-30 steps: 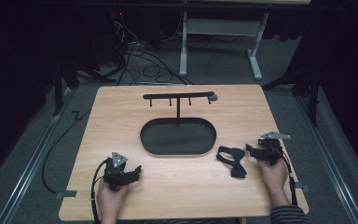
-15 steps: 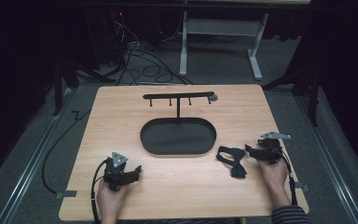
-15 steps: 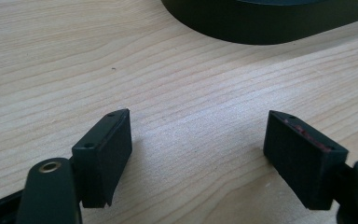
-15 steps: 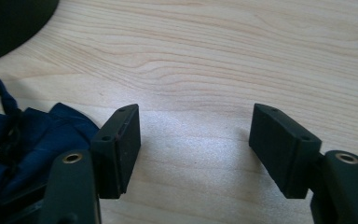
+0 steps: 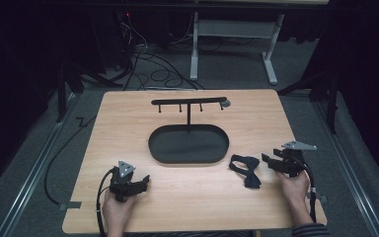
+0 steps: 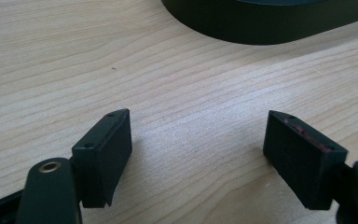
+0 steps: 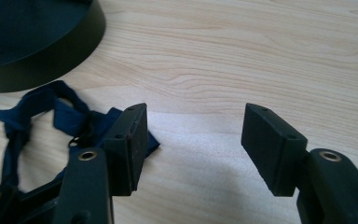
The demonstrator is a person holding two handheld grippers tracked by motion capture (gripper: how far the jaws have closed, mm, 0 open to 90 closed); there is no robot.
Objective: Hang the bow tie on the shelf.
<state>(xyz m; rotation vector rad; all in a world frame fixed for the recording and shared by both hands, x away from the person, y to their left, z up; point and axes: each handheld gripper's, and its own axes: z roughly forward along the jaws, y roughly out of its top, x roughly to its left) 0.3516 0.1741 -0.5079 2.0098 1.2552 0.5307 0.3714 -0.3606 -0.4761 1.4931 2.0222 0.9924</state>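
Observation:
A dark blue bow tie (image 5: 245,169) lies flat on the wooden table (image 5: 128,113), right of the black oval tray (image 5: 187,144). In the right gripper view the bow tie (image 7: 37,116) sits beside and behind the left jaw. My right gripper (image 5: 266,160) rests just right of it. Its jaws have just been closing a little but still stand wide, and bare wood shows between them around the right gripper (image 7: 196,126). Near the front left edge my left gripper (image 5: 144,180) lies open, with nothing between the jaws of the left gripper (image 6: 198,135).
A thin post rises from the back of the tray and carries a black T-bar (image 5: 190,102) with several short pegs. The tray's rim (image 6: 261,28) lies ahead of my left gripper. Cables (image 5: 143,54) and a metal table frame (image 5: 234,29) are on the floor beyond.
My right gripper has shifted very slightly beside the bow tie. The left gripper, the bow tie and the tray have stayed in place.

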